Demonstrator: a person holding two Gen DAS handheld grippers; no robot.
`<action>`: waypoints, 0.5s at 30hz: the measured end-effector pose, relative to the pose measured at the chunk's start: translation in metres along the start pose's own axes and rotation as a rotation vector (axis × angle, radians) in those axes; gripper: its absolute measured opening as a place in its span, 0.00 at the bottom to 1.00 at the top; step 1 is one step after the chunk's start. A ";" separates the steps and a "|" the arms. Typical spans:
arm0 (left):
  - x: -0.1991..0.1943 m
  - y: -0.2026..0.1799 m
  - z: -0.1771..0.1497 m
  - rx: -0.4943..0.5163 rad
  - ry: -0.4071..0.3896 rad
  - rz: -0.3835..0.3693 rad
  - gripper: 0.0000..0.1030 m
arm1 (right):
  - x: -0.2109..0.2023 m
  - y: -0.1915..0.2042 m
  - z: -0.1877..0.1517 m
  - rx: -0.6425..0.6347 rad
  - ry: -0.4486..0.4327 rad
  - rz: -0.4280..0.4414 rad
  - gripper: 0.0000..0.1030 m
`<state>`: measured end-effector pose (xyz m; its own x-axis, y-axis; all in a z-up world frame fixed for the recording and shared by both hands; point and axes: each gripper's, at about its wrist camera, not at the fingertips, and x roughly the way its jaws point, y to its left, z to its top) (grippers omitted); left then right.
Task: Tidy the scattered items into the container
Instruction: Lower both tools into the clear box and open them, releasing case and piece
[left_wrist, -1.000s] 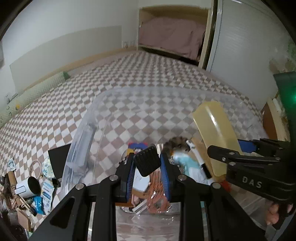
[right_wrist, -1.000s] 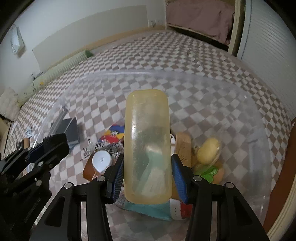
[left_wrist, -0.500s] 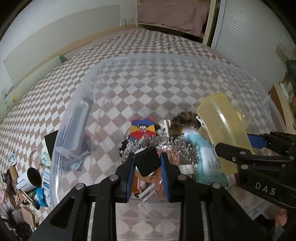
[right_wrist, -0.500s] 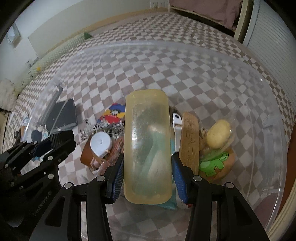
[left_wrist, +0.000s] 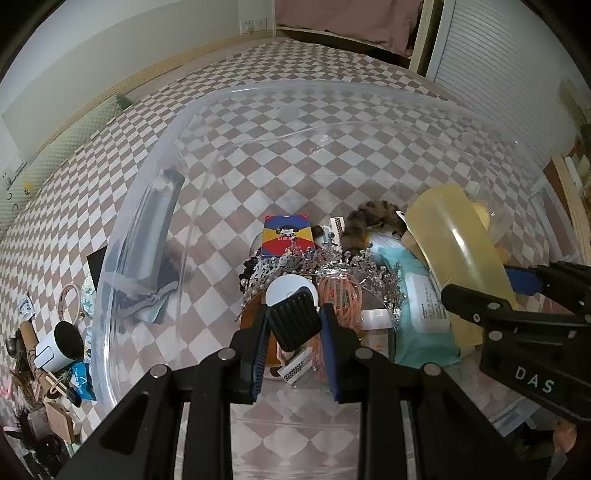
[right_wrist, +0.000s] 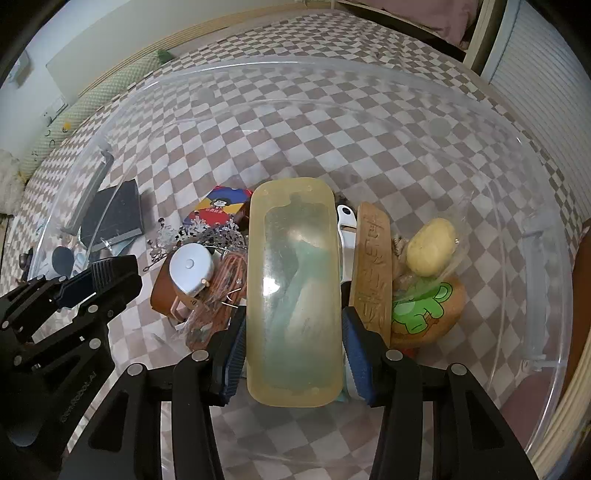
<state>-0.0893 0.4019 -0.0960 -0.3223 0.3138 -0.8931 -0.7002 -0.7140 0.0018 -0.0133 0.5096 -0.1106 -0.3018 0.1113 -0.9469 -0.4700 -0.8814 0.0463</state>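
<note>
A clear plastic container (left_wrist: 155, 206) (right_wrist: 532, 258) sits on the checkered floor. Inside lie a colourful card box (left_wrist: 286, 236), a silver tiara (left_wrist: 325, 260), a white round case (right_wrist: 192, 267), a teal wipes pack (left_wrist: 421, 310), a wooden comb (right_wrist: 371, 269), a yellow potato (right_wrist: 430, 245) and a frog-print bag (right_wrist: 424, 310). My left gripper (left_wrist: 293, 325) is shut on a small black ribbed block (left_wrist: 293, 323) above the pile. My right gripper (right_wrist: 293, 332) is shut on a translucent yellow phone case (right_wrist: 293, 280), held over the container.
Outside the container, at the left, lie a black notebook (right_wrist: 114, 214), a white mug (left_wrist: 59, 345), a blue packet (left_wrist: 82, 380) and other clutter. A green bolster (left_wrist: 74, 129) runs along the far wall. A wardrobe stands at the right.
Both grippers have tipped further down toward the container, so its contents fill more of each view. The left one has sunk a little. Both grips are unchanged.
</note>
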 end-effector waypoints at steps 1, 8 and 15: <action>0.000 0.000 0.000 0.000 0.001 0.003 0.26 | 0.001 0.001 0.001 0.000 0.003 0.000 0.48; -0.002 0.000 0.000 -0.001 -0.020 0.009 0.59 | 0.004 0.002 0.003 0.005 0.020 0.021 0.48; -0.005 0.003 0.002 -0.012 -0.029 0.005 0.59 | 0.005 0.003 0.005 0.010 0.025 0.020 0.48</action>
<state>-0.0907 0.3996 -0.0912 -0.3444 0.3281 -0.8796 -0.6908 -0.7231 0.0007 -0.0201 0.5097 -0.1134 -0.2905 0.0825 -0.9533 -0.4725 -0.8787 0.0679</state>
